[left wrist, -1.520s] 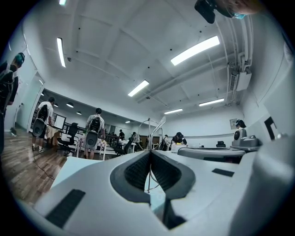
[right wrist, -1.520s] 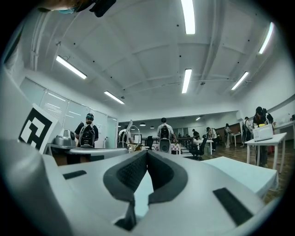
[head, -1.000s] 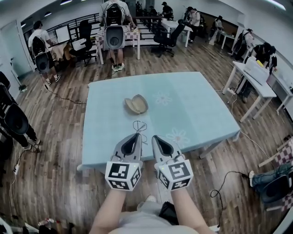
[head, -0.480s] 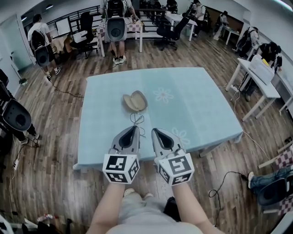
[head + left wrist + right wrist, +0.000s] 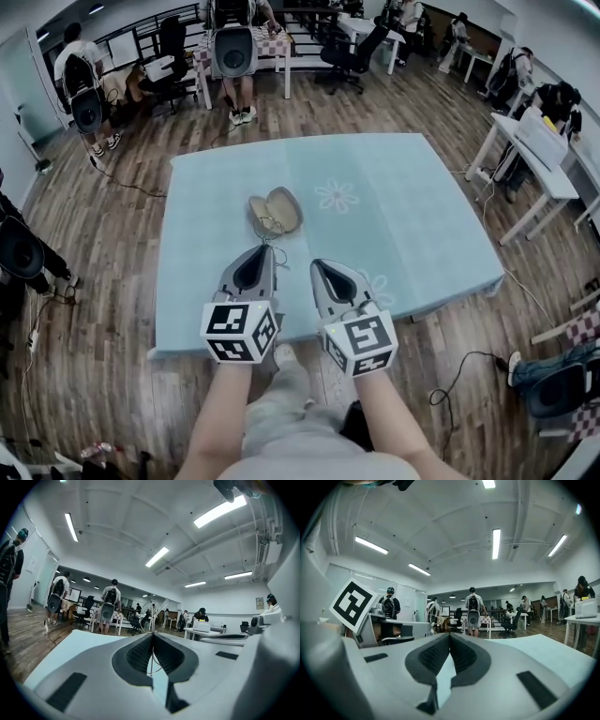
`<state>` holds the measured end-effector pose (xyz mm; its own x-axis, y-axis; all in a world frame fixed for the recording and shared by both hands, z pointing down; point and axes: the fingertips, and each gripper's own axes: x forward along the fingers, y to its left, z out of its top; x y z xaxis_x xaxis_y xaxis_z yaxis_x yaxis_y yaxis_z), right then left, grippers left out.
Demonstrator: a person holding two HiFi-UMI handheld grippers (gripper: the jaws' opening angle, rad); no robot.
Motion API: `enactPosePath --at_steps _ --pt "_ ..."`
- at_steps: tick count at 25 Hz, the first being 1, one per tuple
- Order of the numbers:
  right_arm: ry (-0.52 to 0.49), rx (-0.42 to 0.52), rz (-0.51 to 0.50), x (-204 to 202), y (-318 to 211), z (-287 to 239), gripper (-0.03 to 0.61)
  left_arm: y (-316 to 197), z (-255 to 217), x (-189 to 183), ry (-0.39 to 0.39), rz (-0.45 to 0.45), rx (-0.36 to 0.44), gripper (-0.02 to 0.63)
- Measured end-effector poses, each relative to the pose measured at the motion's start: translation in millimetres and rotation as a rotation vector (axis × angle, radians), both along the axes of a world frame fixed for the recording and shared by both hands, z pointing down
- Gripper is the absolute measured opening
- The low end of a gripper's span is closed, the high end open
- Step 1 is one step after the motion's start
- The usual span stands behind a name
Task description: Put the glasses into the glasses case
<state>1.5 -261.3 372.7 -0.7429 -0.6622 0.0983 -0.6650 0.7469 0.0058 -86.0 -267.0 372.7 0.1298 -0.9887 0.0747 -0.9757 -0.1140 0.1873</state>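
Note:
An open tan glasses case point(image 5: 279, 207) lies on the light blue table point(image 5: 403, 216), left of centre. My left gripper point(image 5: 266, 247) points level at the case's near edge and is shut on thin wire-framed glasses point(image 5: 271, 230), which reach over that edge. In the left gripper view the wire point(image 5: 151, 641) is pinched between the dark pads and a round lens rim point(image 5: 158, 615) stands up past the left gripper point(image 5: 151, 637). My right gripper point(image 5: 316, 263) hovers beside it, to the right, shut with nothing in it. The right gripper point(image 5: 449, 635) shows its pads closed together.
The table's front edge point(image 5: 281, 336) runs under both grippers. A white desk point(image 5: 530, 155) stands to the right. Beyond the table are office chairs point(image 5: 349, 52), desks and several standing people with backpacks point(image 5: 234, 47). A wooden floor surrounds the table.
Both grippers have moved forward over the table toward the case. The glasses, still held in the left gripper, went from short of the case to over its near edge.

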Motion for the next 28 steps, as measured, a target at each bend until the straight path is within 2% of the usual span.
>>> enactPosePath --at_steps 7,16,24,28 --pt "0.022 -0.004 0.003 -13.3 -48.7 1.8 0.003 -50.1 8.1 -10.9 0.029 0.006 -0.036 0.013" --pt "0.07 -0.05 0.022 -38.3 -113.8 28.4 0.003 -117.6 45.0 -37.1 0.088 0.024 -0.132 0.012" --pt "0.121 -0.113 0.03 -52.8 -158.6 58.4 0.004 -170.1 97.5 -59.2 0.335 0.016 -0.283 0.012" --pt "0.135 -0.136 0.034 -59.5 -177.6 70.9 0.003 -191.3 122.3 -69.3 0.415 -0.009 -0.375 0.012"
